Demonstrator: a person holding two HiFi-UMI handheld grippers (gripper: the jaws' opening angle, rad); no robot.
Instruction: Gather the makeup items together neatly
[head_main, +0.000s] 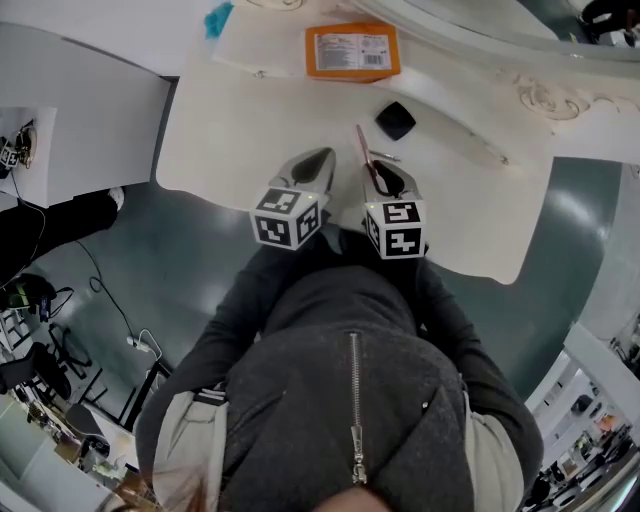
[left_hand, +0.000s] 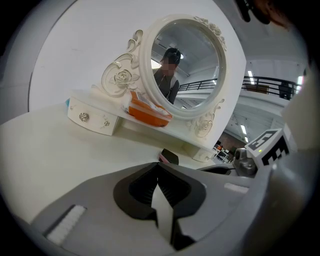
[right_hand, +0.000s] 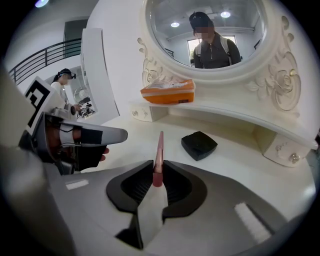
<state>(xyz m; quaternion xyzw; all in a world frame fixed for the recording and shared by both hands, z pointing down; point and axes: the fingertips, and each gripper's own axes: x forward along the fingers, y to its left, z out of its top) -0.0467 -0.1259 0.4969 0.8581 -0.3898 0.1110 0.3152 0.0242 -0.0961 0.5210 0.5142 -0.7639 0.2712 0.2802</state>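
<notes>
My right gripper (head_main: 376, 170) (right_hand: 157, 172) is shut on a slim pink makeup stick (head_main: 363, 143) (right_hand: 159, 150), which points forward over the white vanity table (head_main: 240, 130). Just beyond the stick's tip, a black compact (head_main: 395, 120) (right_hand: 199, 145) (left_hand: 170, 156) lies on the table. An orange box (head_main: 352, 51) (right_hand: 167, 91) (left_hand: 147, 111) rests on the mirror stand's shelf. Close beside the right one, on its left, my left gripper (head_main: 316, 160) (left_hand: 158, 176) hovers over the table, shut with nothing between its pads.
An ornate white oval mirror (right_hand: 210, 35) (left_hand: 182, 60) on a base with small drawers (left_hand: 92, 117) stands at the back of the table. A thin silver item (head_main: 386, 156) lies by the right gripper. The table's front edge is right under both grippers, with green floor (head_main: 190, 260) below.
</notes>
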